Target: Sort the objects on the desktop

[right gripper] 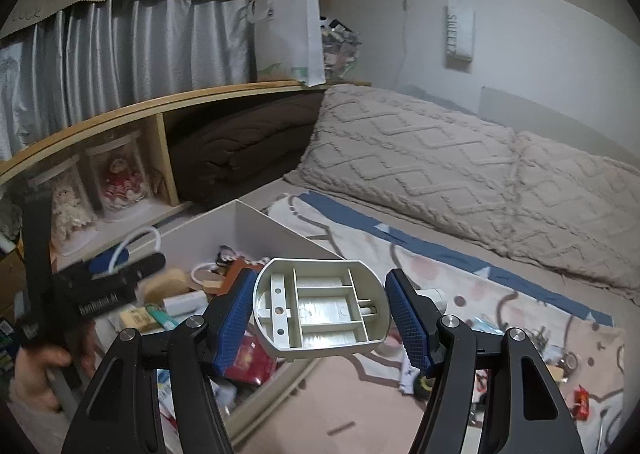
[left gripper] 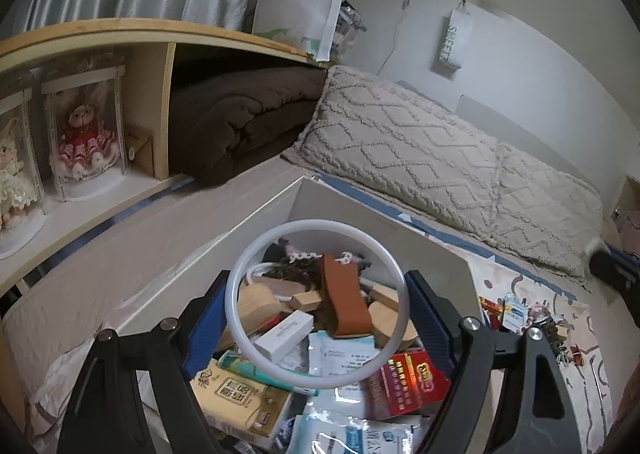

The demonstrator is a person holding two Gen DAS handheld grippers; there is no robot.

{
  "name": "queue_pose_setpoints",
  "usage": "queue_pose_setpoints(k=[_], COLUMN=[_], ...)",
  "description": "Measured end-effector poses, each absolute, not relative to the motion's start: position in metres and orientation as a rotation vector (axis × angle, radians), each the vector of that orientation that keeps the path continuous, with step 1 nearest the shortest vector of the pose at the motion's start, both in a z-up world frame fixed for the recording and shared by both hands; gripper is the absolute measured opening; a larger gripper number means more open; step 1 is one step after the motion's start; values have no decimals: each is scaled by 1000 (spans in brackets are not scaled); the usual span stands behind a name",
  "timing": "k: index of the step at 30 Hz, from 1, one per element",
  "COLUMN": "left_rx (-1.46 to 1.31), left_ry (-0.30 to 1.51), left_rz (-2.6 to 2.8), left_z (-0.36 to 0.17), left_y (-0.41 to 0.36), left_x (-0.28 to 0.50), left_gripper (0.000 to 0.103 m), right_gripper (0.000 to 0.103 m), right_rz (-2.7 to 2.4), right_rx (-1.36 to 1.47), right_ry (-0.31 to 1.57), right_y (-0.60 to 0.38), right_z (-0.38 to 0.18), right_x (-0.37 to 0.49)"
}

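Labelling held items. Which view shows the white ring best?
Left wrist. The white ring fills the centre of that view, whole outline visible, held between the left gripper's blue fingers over the storage box. The right wrist view shows only a blurred arc of it at the far left.

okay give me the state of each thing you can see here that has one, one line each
left gripper: shut on the white ring, over the box
white ring: held upright between the pads
right gripper: shut on the white plastic tray
white plastic tray: held tilted, ribbed side facing the camera
white box: open, full of small items
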State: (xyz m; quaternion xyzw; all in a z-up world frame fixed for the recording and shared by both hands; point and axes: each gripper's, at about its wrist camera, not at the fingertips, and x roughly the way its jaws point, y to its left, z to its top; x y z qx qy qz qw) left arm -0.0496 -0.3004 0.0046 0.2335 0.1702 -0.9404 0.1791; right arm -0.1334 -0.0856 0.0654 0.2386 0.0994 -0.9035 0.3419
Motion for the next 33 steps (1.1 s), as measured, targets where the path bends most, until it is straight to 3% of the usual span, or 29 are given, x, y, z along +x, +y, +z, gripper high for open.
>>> queue_pose_setpoints(k=[15,33], left_rx=[788,784], left_ry=[419,441], left_rz=[-2599,-2669], left_z=[-18,-15], left_y=[-305,-301], left_x=[-57,-60], left_gripper=[84,84], right_gripper=[67,67], right_rz=[-2322,-2170], right_rx=[771,1210], right_ry=[299,1], right_y=[-156,-201], right_z=[45,-16], right_x=[-175,-245])
